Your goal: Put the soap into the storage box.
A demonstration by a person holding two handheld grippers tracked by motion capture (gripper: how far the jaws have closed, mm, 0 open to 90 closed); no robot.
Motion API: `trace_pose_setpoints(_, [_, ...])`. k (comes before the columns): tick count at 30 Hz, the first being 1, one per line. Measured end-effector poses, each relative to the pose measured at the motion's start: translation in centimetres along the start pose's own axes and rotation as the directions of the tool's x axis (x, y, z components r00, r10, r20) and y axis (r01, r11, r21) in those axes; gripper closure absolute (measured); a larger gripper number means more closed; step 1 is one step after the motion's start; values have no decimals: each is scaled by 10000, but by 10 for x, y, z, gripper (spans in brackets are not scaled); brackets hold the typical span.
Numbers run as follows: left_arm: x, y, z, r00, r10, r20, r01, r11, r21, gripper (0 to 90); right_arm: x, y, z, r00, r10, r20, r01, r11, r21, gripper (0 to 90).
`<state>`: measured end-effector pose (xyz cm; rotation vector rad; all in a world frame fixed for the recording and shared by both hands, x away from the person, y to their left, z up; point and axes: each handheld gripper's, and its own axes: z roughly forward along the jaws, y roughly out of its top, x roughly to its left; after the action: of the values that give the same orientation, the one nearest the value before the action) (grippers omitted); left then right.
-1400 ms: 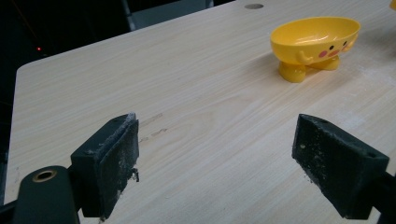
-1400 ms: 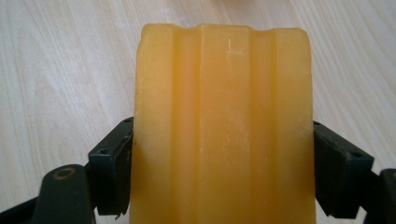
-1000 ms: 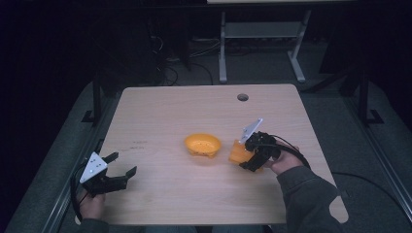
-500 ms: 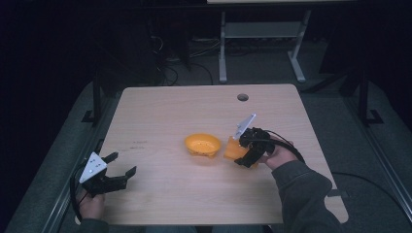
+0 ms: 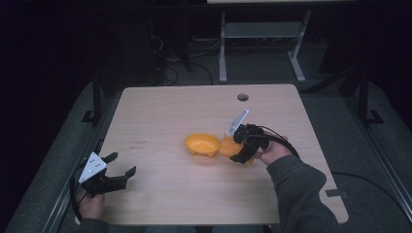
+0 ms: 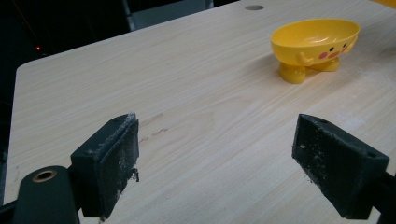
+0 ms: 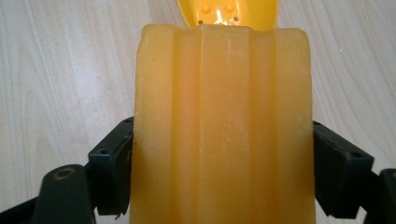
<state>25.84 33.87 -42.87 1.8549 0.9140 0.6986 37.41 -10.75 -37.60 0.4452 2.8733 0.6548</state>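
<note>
Dark floor and cables surround a pale wooden table point(image 5: 160, 111) with a round cable hole point(image 5: 242, 97) near its far edge. Near the table's middle stands a yellow soap dish point(image 5: 202, 144), a shallow bowl on small feet with a cartoon face on its side, drain holes showing in its bottom in the right gripper view.

Just beside the dish, on the side toward the table's right edge, the right gripper point(image 5: 241, 151) is clenched on an orange bar of soap point(image 7: 222, 126). Both jaws press on the bar's long side faces, low on the bar, and its ridged broad face is turned toward the camera, with its top end level with the dish rim. From these pictures I cannot tell whether the bar touches the dish.

The left gripper point(image 5: 120, 175) rests near the table's front left corner with its jaws wide apart and nothing between them, well apart from the dish.

The bar looks stiff, fairly dense for its size and waxy, so it is likely to slip if squeezed on its ribbed faces or by a corner. The flat side faces, as now gripped, seem the best hold. The dish looks like light plastic and may skid or tip if the bar knocks its rim.
</note>
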Motion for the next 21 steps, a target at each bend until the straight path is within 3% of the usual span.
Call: trace_pose_setpoints(21, [0, 0, -1, 9999, -125, -26, 125, 9999, -65, 139, -6, 26, 5, 9991, -390, -170, 388, 9992, -95, 205])
